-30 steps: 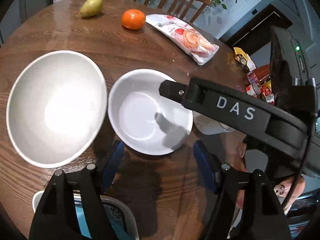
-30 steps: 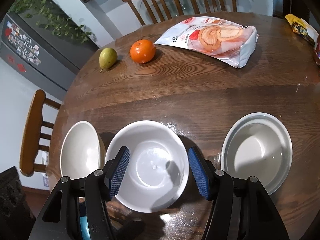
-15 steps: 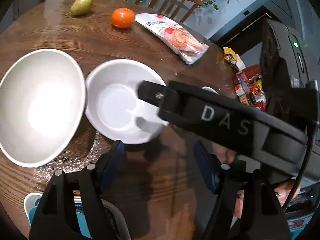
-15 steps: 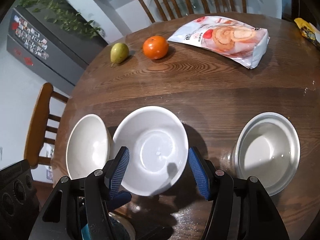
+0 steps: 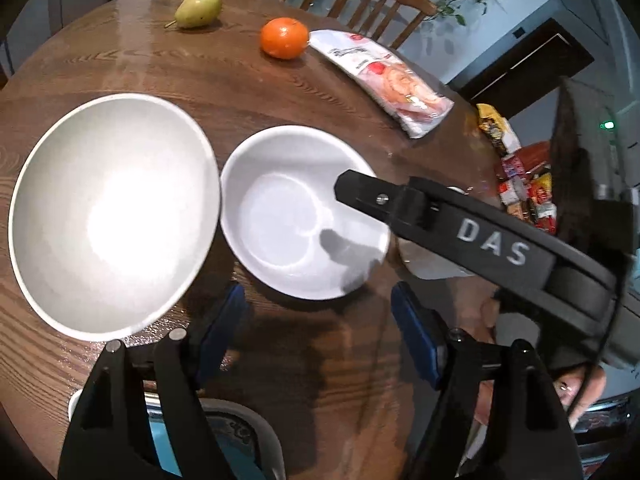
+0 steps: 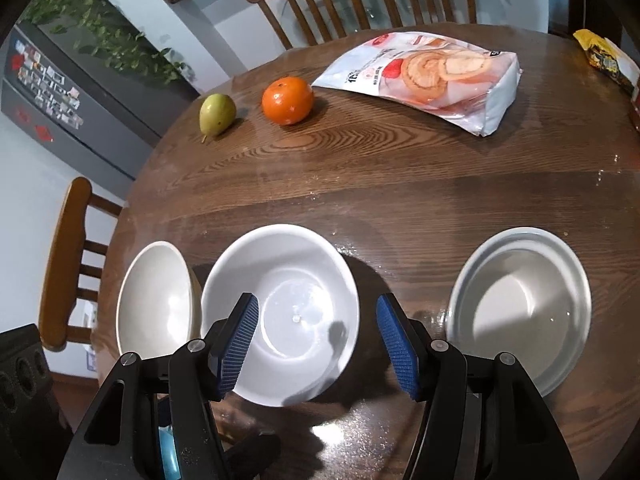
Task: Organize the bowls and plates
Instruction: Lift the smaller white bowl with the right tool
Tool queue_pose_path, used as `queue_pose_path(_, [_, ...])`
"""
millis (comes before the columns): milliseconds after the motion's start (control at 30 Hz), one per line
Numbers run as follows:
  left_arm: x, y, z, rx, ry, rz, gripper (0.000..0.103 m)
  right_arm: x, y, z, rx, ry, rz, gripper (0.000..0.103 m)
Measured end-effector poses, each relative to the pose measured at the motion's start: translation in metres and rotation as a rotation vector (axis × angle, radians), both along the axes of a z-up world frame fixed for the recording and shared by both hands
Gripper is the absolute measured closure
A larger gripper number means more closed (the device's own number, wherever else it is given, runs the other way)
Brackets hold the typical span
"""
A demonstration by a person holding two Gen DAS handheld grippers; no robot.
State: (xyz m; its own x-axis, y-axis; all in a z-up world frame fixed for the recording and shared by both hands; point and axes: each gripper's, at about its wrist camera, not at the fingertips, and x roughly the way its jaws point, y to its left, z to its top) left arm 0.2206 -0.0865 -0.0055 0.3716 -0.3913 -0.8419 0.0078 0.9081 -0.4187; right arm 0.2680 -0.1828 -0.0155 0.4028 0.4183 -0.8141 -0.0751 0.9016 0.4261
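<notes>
On wooden table (image 6: 400,184): white glossy middle bowl (image 6: 288,304); both grippers' fingers (image 6: 240,344) apart, empty

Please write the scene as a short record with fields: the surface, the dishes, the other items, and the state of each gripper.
surface: round dark wooden table
dishes: cream deep bowl, white middle bowl, pale grey shallow bowl, side by side in a row
other items: green pear, orange, white snack bag
left gripper: jaws open and just opened wider, nothing between them, over bare table near the white middle bowl
right gripper: jaws open, above the white middle bowl, not pressing it
</notes>
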Motion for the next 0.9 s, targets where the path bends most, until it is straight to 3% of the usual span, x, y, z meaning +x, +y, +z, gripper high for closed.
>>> queue_pose_path(300, [0.0, -0.007, -0.003, -0.061, -0.018, -0.043, 0.036, 0.001, 0.006, -0.005, 0.005, 0.013, 0.028, 0.039])
queue_pose_path(900, [-0.002, 0.0, 0.006, -0.046, -0.024, -0.041, 0.035, 0.002, 0.005, -0.006, -0.024, 0.035, 0.025, 0.04])
